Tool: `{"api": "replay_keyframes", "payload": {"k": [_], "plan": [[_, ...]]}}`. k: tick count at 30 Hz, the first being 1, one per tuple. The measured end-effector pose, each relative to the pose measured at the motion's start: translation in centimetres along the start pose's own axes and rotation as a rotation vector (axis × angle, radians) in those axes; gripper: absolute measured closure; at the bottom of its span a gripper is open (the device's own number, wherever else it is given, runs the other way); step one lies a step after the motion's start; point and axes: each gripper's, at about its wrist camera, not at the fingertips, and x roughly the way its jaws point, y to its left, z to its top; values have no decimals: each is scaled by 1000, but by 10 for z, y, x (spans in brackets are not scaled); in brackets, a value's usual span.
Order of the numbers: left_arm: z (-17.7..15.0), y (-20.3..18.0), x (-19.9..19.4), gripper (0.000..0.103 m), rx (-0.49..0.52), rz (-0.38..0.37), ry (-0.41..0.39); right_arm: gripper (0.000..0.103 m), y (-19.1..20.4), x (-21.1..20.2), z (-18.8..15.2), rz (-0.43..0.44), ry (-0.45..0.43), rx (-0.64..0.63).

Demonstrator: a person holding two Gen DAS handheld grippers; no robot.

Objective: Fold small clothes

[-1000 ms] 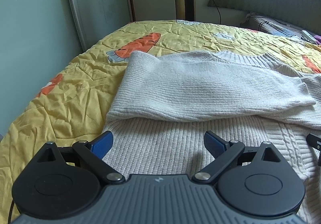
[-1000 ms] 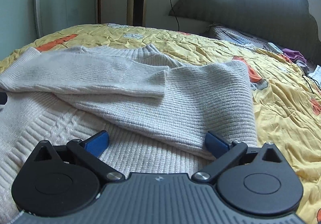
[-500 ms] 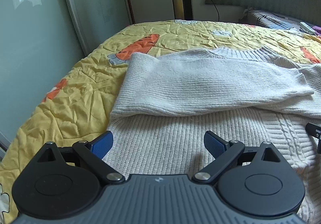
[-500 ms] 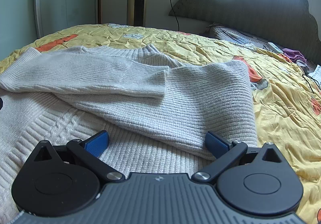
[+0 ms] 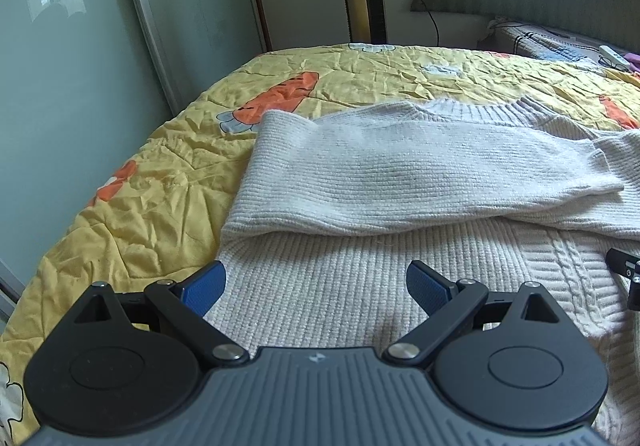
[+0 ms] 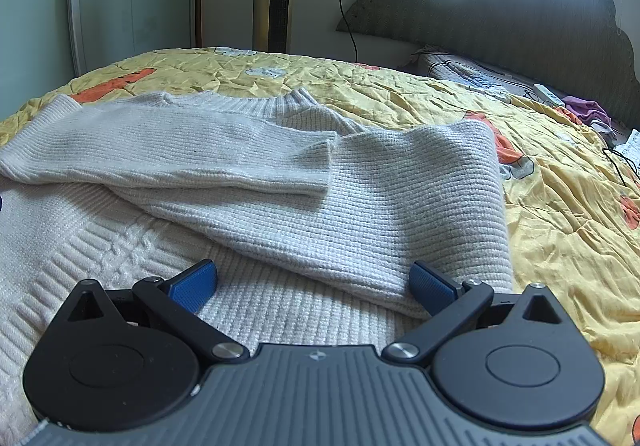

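Observation:
A cream knitted sweater [image 5: 360, 278] lies flat on the bed, both sleeves folded across its body; it also shows in the right wrist view [image 6: 280, 306]. The left sleeve [image 5: 400, 182] crosses to the right, and the right sleeve [image 6: 400, 206] lies under it. My left gripper [image 5: 316, 282] is open and empty, over the sweater's lower left part. My right gripper [image 6: 314, 282] is open and empty, over the lower right part, its right finger by the right sleeve's fold. The right gripper's edge shows in the left wrist view [image 5: 624, 270].
The bed has a yellow quilt [image 5: 152, 198] with carrot prints. A glass wardrobe door [image 5: 72, 86] stands along the left. A dark headboard [image 6: 500, 18], a pillow [image 6: 472, 74], a remote [image 6: 550, 94] and purple cloth [image 6: 588, 110] are at the far right.
My left gripper has drawn back and tilted up a little, so more of the wardrobe and wall shows. The right gripper has barely moved. Both stay open.

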Motion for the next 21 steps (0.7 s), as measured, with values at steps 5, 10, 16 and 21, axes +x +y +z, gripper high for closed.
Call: {"api": "replay_keyframes", "payload": {"k": [5, 10, 16, 21], "plan": [[1, 3, -3, 5, -18, -5, -8, 0, 0, 0, 0, 0, 0, 0], [0, 2, -4, 5, -9, -1, -5, 0, 0, 0, 0, 0, 0, 0], [0, 3, -9, 5, -9, -20, -19, 0, 0, 0, 0, 0, 0, 0], [-2, 14, -24, 5, -46, -53, -49, 0, 0, 0, 0, 0, 0, 0]]}}
